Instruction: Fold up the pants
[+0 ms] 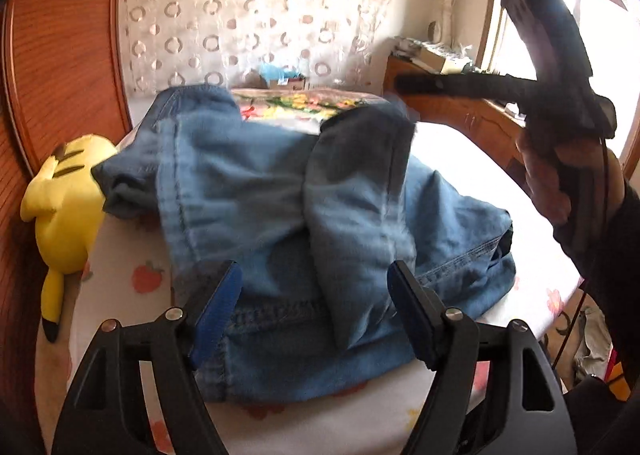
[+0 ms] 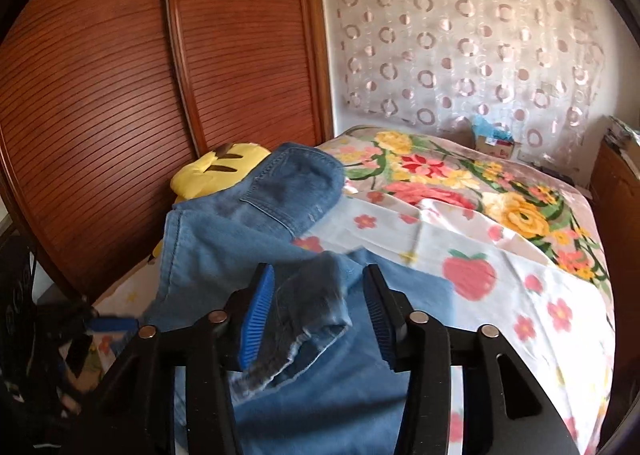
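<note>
**Fold laid, both grippers let go**

My left gripper [image 1: 314,309] stands wide over the jeans [image 1: 280,215], pads clear of cloth. My right gripper [image 2: 320,319] is half open, frayed hem [image 2: 308,319] lying loose between the pads, not pinched. Jeans sit bunched on the bed [image 2: 500,255], legs doubled onto the seat, plush [image 1: 64,199] beside. I judge one fold done; next needs a fresh grip at the folded edge.
</note>
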Demonstrator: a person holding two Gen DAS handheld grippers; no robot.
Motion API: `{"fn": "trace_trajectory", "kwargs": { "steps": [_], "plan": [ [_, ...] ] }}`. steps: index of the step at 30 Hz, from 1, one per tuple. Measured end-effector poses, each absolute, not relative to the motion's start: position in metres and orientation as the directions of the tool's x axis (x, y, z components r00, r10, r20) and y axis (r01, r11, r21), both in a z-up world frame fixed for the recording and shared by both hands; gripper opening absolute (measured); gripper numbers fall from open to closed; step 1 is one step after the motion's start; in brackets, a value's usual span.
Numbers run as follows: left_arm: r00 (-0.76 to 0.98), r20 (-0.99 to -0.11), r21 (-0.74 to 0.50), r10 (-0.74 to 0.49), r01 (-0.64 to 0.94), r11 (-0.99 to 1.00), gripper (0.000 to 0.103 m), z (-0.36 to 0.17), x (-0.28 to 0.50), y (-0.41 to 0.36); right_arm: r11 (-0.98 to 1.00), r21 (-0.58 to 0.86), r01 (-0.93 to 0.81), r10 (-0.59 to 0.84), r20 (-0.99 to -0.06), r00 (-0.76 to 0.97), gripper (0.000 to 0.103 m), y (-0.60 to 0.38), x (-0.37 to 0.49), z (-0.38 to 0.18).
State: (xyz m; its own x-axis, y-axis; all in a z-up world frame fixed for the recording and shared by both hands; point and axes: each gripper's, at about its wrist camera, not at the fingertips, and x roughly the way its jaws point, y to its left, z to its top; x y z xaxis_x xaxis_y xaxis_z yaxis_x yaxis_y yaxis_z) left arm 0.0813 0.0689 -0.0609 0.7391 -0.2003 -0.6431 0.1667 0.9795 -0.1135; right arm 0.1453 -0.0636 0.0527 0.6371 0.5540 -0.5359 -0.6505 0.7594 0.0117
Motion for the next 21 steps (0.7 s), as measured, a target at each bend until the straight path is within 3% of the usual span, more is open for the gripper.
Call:
{"fn": "trace_trajectory", "kwargs": {
  "steps": [9, 17, 19, 21],
  "plan": [
    [0.722, -0.656, -0.050, -0.221, 0.250, 0.967, 0.076, -0.067, 0.094, 0.034, 0.815, -0.001, -0.579, 0.471, -0.582, 0.663, 0.055, -0.100, 0.116, 0.020],
    [0.708, -0.697, 0.067, -0.111, 0.219, 0.973, 0.076, -0.088, 0.101, 0.025, 0.839, 0.017, -0.544, 0.428, -0.637, 0.641, 0.055, -0.097, 0.103, -0.010],
    [0.718, -0.691, 0.093, -0.080, 0.198, 0.976, 0.065, -0.088, 0.099, 0.030, 0.840, 0.011, -0.542, 0.419, -0.648, 0.636, 0.055, -0.093, 0.099, -0.012],
    [0.726, -0.686, 0.099, -0.054, 0.167, 0.981, 0.061, -0.084, 0.100, 0.041, 0.838, 0.015, -0.545, 0.419, -0.656, 0.627, 0.055, -0.091, 0.097, -0.013]
  ]
}}
